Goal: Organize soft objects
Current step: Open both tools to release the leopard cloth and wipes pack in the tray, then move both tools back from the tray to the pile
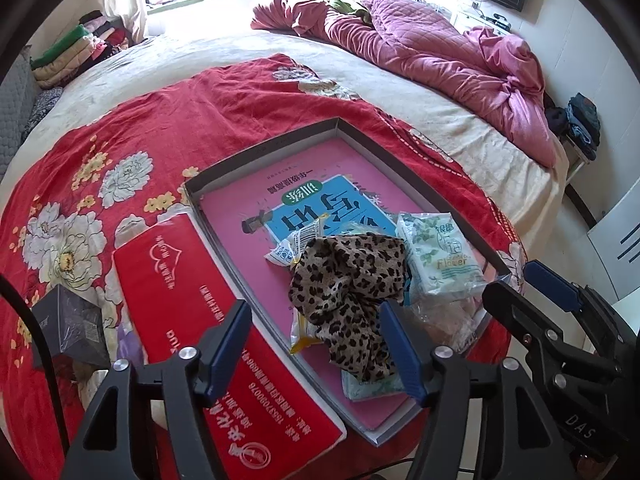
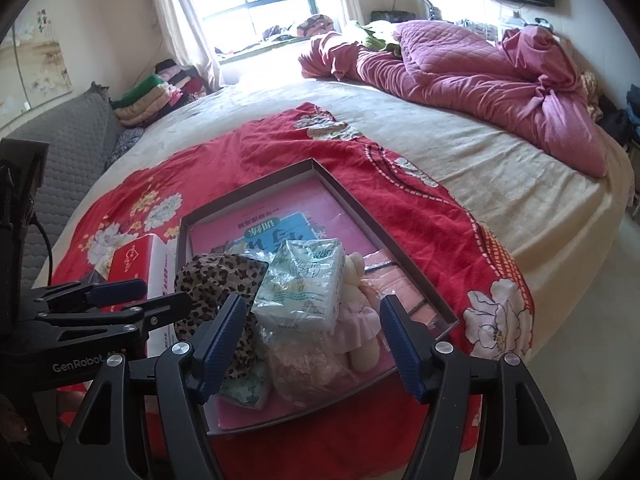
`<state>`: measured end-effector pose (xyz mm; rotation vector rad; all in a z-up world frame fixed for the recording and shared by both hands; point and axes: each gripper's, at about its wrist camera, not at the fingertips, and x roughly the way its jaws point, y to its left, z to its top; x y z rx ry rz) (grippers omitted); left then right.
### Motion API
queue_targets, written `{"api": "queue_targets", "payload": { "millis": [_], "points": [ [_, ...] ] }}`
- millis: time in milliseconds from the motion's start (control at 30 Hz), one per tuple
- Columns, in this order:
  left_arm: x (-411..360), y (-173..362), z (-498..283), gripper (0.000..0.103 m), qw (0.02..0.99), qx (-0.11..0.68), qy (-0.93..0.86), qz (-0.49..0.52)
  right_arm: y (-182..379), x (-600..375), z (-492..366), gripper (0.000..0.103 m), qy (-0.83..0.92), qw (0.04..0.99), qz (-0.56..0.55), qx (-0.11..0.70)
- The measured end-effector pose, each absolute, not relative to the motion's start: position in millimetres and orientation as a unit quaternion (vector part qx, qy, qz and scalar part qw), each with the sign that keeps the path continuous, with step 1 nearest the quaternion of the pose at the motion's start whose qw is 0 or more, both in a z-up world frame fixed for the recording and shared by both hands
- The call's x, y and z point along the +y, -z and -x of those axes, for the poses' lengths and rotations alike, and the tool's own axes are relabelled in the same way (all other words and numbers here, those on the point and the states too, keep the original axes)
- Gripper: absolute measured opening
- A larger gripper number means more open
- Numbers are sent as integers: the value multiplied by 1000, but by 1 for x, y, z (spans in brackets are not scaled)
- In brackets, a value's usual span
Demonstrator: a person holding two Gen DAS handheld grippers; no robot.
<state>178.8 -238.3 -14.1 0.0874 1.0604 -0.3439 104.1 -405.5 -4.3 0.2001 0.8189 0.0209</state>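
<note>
In tray: leopard-print cloth, tissue pack, plush doll.
Outside: red tissue box, left.
Left gripper, right gripper: wide, empty.

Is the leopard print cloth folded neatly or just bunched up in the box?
Bunched up. The leopard print cloth lies in a crumpled heap inside the shallow box, draped over packets beside the tissue pack, with no flat folds showing.

The bed carries a red floral blanket; a crumpled pink quilt lies behind.
</note>
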Motion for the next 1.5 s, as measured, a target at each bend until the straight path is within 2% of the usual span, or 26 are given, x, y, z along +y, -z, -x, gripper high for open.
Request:
{"api": "queue_targets", "payload": {
  "millis": [133,700,1000,1300,1500],
  "points": [
    [-233,7,-174,72,851,499,157,-39,-4,-403,-100,72,-7,917,-93,389],
    [-180,-25,-140,74,872,473,128,-13,-42,-364,-84,74,-34,932,-44,358],
    [-101,-37,-120,74,880,469,78,20,-58,-318,-74,74,-75,935,0,346],
    [-33,-5,-108,74,866,496,30,46,-56,-252,-64,74,-134,926,76,345],
    [-5,31,-108,74,850,521,20,67,-42,-195,-52,74,-186,904,168,345]
  ]
}}
